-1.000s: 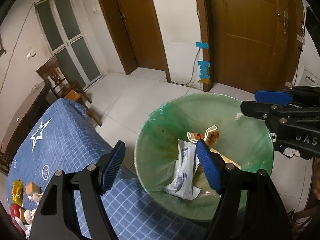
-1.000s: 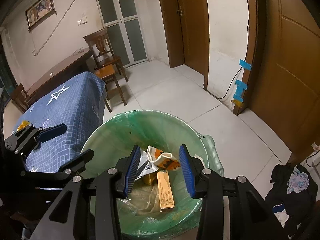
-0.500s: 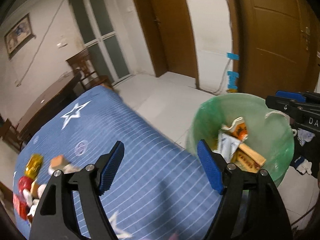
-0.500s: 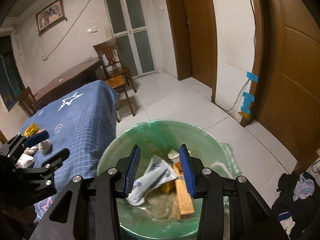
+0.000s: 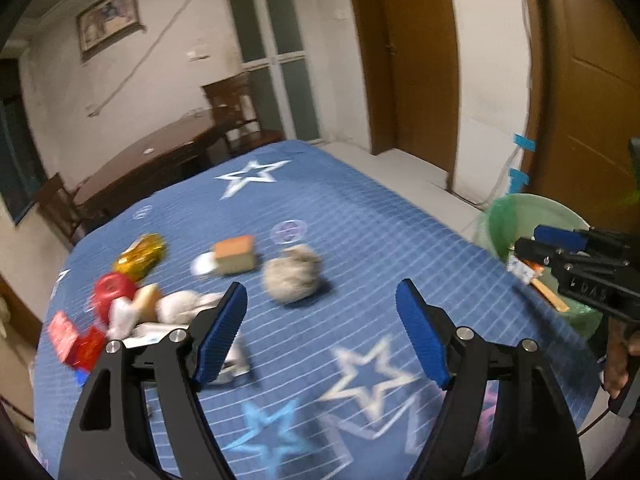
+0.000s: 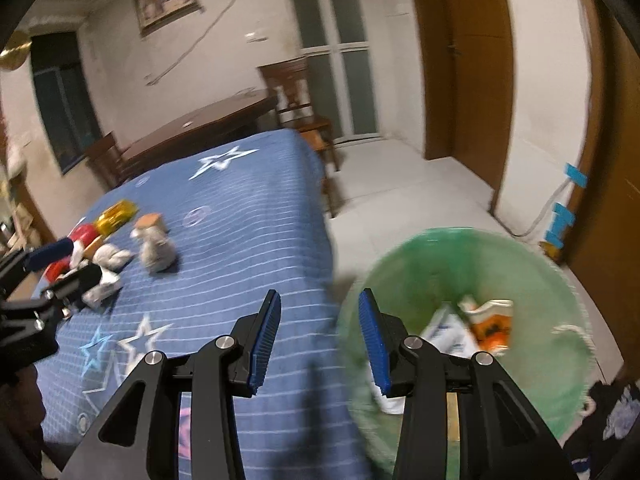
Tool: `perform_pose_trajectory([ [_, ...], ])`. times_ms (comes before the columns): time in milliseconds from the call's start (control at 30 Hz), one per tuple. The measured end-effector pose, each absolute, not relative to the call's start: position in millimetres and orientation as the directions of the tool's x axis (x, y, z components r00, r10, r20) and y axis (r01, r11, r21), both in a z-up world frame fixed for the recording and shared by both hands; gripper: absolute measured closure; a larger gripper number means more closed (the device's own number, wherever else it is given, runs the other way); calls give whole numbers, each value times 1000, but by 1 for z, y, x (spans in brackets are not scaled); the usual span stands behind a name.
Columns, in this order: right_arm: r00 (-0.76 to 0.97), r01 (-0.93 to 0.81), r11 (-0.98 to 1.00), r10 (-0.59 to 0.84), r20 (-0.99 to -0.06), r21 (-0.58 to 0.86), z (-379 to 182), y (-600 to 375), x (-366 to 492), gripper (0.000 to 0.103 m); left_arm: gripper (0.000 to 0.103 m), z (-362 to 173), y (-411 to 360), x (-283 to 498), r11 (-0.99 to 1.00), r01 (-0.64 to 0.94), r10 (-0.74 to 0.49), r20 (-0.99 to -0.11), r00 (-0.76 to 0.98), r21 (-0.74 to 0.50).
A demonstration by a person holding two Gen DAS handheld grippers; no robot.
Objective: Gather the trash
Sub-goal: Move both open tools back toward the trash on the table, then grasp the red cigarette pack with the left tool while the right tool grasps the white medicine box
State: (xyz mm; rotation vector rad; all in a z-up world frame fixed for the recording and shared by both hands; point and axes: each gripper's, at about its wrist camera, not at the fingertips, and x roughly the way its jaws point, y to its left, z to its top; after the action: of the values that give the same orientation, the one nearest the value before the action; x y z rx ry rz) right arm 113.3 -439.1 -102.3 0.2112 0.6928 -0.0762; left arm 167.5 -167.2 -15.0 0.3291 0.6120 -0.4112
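While my left gripper hangs above the blue star-patterned cloth, its jaws, which have just been opening wider, stand well apart with nothing between them. Ahead of it lies the trash: a grey crumpled wad, a tan box, a gold wrapper, a red lid and white scraps. My right gripper is partly open and empty, over the cloth's edge beside the green-lined bin holding wrappers.

wooden chair, dark table, framed picture.
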Motion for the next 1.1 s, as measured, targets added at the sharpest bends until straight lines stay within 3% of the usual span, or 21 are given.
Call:
perform_pose_trajectory([
  [267, 764, -114, 991, 134, -631, 73, -95, -332, 143, 58, 26, -4, -71, 157, 925, 335, -174, -582, 794, 180],
  [467, 740, -288, 958, 216, -637, -10, -92, -262, 160, 46, 26, -10, 17, 162, 959, 207, -54, -591, 805, 194],
  [633, 711, -423, 903, 278, -646, -77, -95, -214, 170, 23, 26, -22, 62, 166, 940, 237, -44, -601, 798, 245],
  [700, 706, -457, 883, 284, -649, -110, -97, -200, 175, 20, 26, -26, 66, 173, 928, 243, -27, -600, 800, 282],
  [1100, 588, -596, 797, 348, -730, -101, -116, -157, 239, 18, 26, -56, 53, 238, 873, 329, -34, -629, 777, 360],
])
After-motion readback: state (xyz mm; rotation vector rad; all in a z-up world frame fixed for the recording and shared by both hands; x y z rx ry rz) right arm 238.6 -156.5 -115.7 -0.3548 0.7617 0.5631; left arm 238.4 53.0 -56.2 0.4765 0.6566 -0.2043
